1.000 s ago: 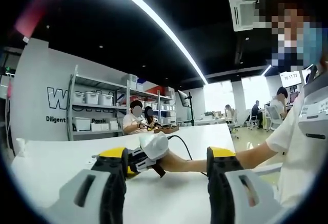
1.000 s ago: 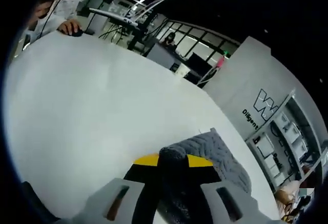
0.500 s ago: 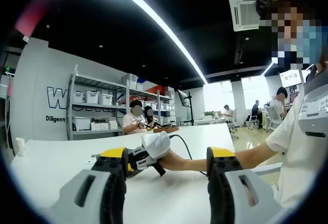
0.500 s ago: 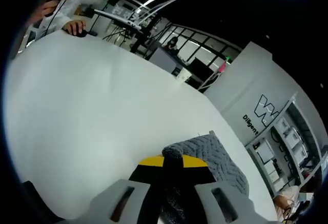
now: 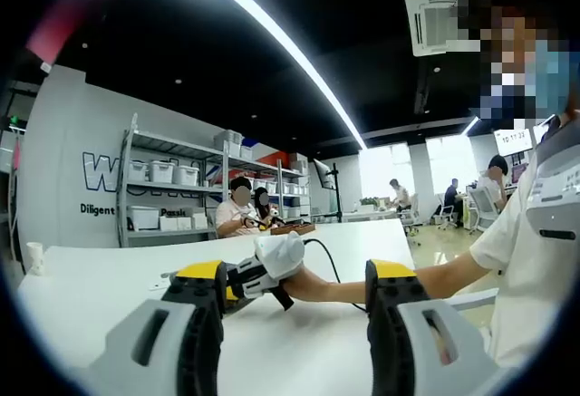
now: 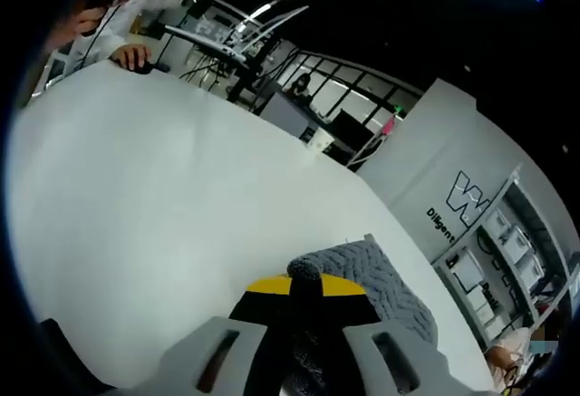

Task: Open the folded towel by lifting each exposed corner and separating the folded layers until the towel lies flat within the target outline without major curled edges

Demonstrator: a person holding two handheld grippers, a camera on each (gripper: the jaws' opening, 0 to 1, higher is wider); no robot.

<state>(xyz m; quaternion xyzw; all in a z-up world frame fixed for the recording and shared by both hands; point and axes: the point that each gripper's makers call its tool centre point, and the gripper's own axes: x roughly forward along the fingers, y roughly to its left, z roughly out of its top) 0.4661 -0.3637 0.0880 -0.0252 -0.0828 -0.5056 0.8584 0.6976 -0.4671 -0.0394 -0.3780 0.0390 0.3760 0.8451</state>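
Right gripper [image 6: 304, 289] low over white table [image 6: 154, 197], jaws clenched on grey towel [image 6: 376, 283]; pinched fold bulges up between yellow tips. Rest of towel trails behind jaws toward table's far edge, knit texture plain, upper corner sticking up. Wide bare tabletop ahead and to view's left. Left gripper [image 5: 299, 310] level above table, jaws spread, nothing between. Person's gloved hand [image 5: 276, 260] on right gripper's handle shows between them. Shelving [image 5: 172, 192] along far wall.

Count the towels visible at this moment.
1. A grey towel lies on the white table in the right gripper view, pinched in the right gripper. More could lie outside the frames.
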